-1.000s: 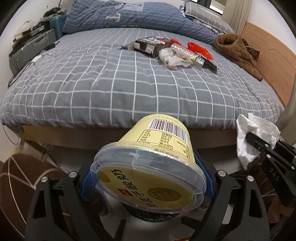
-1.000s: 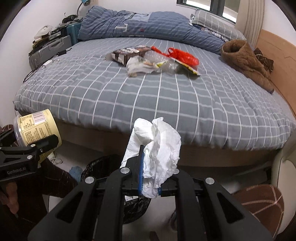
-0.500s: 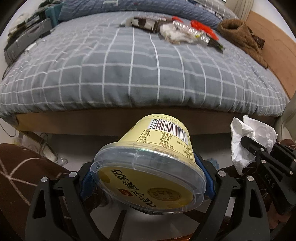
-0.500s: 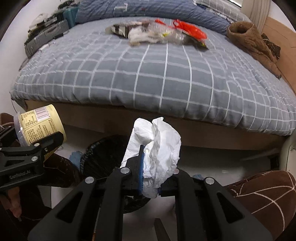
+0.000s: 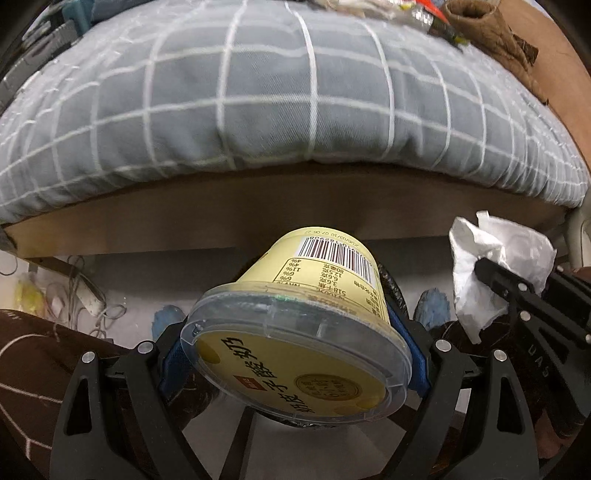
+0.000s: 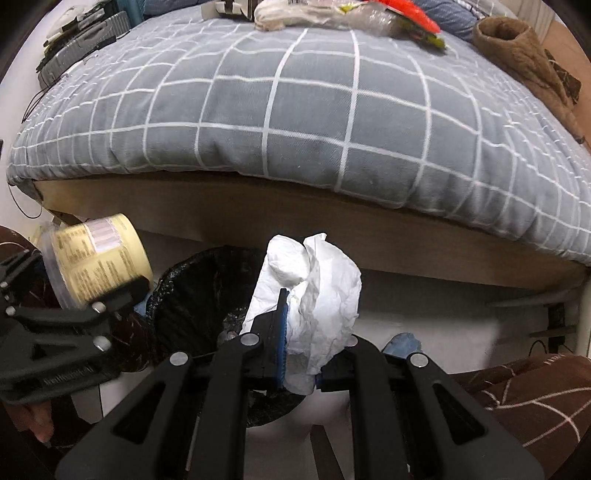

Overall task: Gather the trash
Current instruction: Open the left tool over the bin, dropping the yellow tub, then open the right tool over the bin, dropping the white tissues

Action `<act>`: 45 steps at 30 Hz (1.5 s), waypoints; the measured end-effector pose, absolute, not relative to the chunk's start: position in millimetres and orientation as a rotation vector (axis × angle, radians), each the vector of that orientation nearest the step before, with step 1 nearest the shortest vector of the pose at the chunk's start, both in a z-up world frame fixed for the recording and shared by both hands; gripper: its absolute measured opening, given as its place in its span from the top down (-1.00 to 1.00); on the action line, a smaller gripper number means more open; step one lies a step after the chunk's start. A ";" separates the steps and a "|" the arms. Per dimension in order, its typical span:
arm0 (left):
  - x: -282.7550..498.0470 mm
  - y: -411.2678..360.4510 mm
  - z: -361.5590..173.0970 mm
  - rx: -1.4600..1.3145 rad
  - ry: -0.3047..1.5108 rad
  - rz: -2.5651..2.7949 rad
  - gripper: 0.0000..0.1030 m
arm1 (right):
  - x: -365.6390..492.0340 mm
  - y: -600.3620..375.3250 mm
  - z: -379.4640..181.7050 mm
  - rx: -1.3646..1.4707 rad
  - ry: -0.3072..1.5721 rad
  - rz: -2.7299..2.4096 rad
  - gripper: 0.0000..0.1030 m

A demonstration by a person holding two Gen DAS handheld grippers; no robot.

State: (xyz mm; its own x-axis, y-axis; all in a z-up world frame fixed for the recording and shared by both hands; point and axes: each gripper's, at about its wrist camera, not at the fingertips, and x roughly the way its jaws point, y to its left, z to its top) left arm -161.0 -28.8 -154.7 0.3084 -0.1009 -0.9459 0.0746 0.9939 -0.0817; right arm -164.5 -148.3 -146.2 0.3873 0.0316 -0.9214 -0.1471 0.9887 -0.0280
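We see the bed (image 6: 295,110) fill the room, more litter (image 6: 332,14) lying at its far edge. Below its near edge sits our black-lined bin (image 6: 199,291). Our left gripper (image 5: 295,354) has its jaws clamped wide on the yellow cup (image 5: 317,295); our right gripper (image 6: 299,354) pinches the crumpled tissue (image 6: 314,284). We judge the dropping step is next: both must hang over the bin mouth before release.

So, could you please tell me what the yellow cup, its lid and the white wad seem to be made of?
The yellow cup looks like matte printed plastic or coated paper; its barcode label sits flat on a smooth wall. Its lid seems clear glossy plastic, since the yellow top shows through it. The white wad looks like soft tissue paper, matte and sharply crumpled.
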 end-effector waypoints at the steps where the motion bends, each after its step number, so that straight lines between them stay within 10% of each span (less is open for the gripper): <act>1: -159.1 -30.7 -159.5 -0.018 1.260 -0.117 -0.69 | -161.2 -147.7 -148.9 -0.113 1.174 0.114 0.80; 45: -154.6 39.8 -152.9 -0.042 1.248 0.001 -0.88 | -146.5 -87.4 -157.1 -0.147 1.222 0.207 0.80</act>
